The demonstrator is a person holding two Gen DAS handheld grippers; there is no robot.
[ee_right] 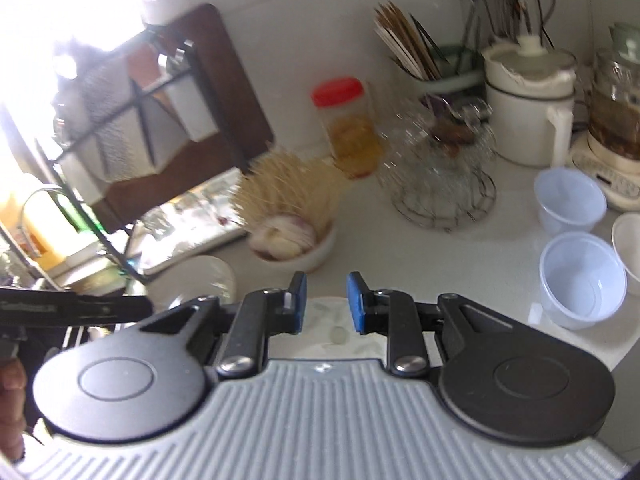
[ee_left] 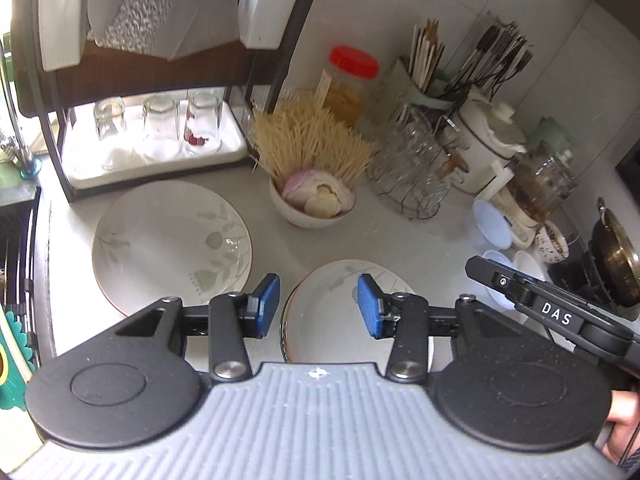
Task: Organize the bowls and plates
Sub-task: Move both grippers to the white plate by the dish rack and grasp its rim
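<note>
On the surface (ee_left: pixel 400 236), a leaf-patterned plate (ee_left: pixel 172 240) lies beside stacked bowls (ee_left: pixel 332 312); left tongs (ee_left: pixel 318 306) and right tongs (ee_right: pixel 326 302) both gape, holding nothing.

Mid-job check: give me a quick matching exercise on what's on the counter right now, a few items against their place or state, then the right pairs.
Things:
1. Single patterned plate
2. Stack of plates
3. Small bowl
4. Drinking glasses

Descriptions:
A. Holds garlic and onion
B. Upside down on the white tray in the rack
C. Directly ahead of the open left gripper
D. Flat on the counter, alone, left of the stack

Pairs: 1-D, 2-C, 3-A, 4-B
</note>
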